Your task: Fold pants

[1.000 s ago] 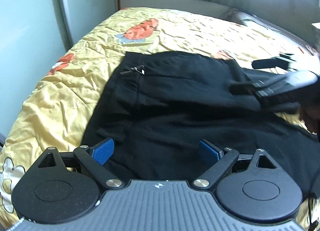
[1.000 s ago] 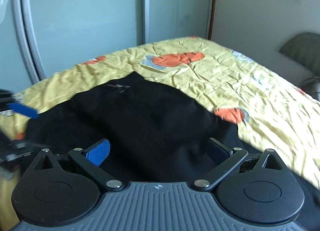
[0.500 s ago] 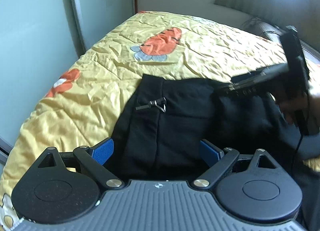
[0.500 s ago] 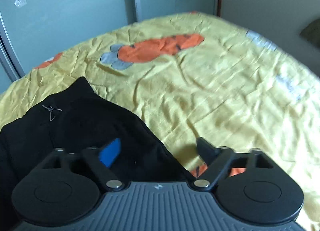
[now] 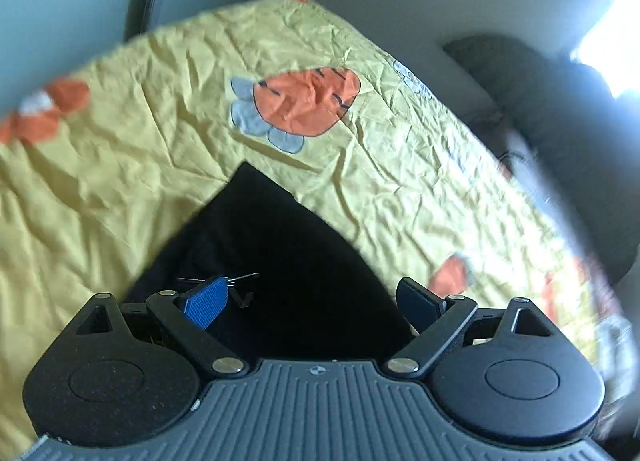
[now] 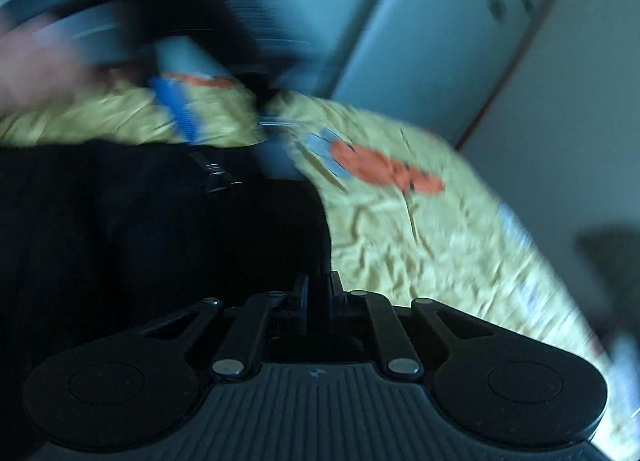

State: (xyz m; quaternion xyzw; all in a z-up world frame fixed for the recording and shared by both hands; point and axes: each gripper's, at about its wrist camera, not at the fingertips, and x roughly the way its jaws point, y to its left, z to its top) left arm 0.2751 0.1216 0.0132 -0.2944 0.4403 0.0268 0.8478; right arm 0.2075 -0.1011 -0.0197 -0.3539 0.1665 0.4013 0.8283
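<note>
Black pants (image 5: 276, 261) lie on a yellow bedspread (image 5: 140, 149); one corner points away from me. My left gripper (image 5: 312, 301) is open, its blue pads either side of the pants' near part, by a small white hanger print (image 5: 236, 287). In the blurred right wrist view, my right gripper (image 6: 318, 297) is shut on the edge of the pants (image 6: 160, 229). The left gripper (image 6: 176, 109) shows there, blurred, above the pants' far edge.
The bedspread has orange and blue cartoon prints (image 5: 296, 105). Pale sliding doors (image 6: 420, 29) and a white wall stand behind the bed. A dark padded headboard (image 5: 560, 109) is at the right.
My right gripper has closed on the pants' edge and swung. My left gripper has moved forward and tilted down over the pants' corner, still open.
</note>
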